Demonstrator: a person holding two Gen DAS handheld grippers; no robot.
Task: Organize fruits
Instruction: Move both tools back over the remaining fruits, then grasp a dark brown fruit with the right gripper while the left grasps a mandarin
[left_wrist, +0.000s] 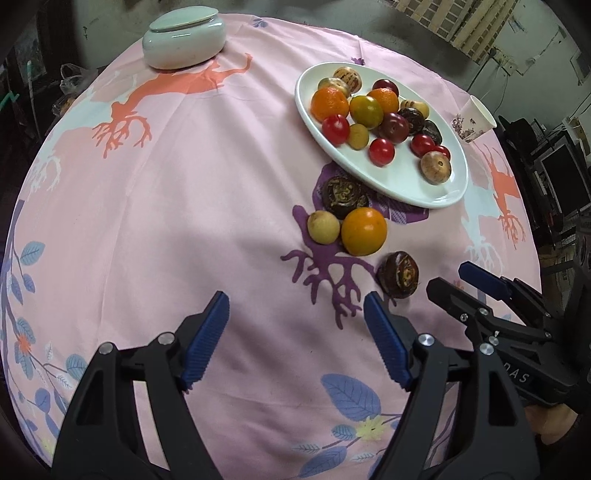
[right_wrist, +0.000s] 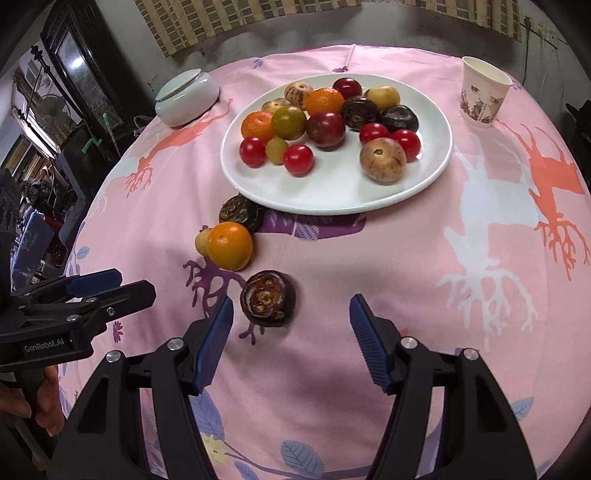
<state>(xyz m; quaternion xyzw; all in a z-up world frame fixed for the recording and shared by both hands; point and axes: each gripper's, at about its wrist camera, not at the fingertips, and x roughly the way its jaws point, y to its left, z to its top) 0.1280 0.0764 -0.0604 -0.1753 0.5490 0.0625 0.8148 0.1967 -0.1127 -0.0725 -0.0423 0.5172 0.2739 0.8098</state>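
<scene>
A white plate (right_wrist: 332, 195) holds several fruits: oranges, red tomatoes, dark mangosteens and tan round fruits. It also shows in the left wrist view (left_wrist: 406, 184). On the pink cloth beside it lie a dark mangosteen (right_wrist: 240, 212), an orange (right_wrist: 229, 245), a small tan fruit (right_wrist: 202, 240) and a nearer mangosteen (right_wrist: 267, 298). My right gripper (right_wrist: 291, 306) is open and empty, just behind the near mangosteen (left_wrist: 399, 274). My left gripper (left_wrist: 295, 299) is open and empty, left of that mangosteen. The orange (left_wrist: 364, 231) lies ahead of it.
A pale green lidded jar (right_wrist: 186, 98) stands at the back left, also in the left wrist view (left_wrist: 184, 38). A paper cup (right_wrist: 482, 96) stands at the back right. The round table's edge drops off on all sides; clutter surrounds it.
</scene>
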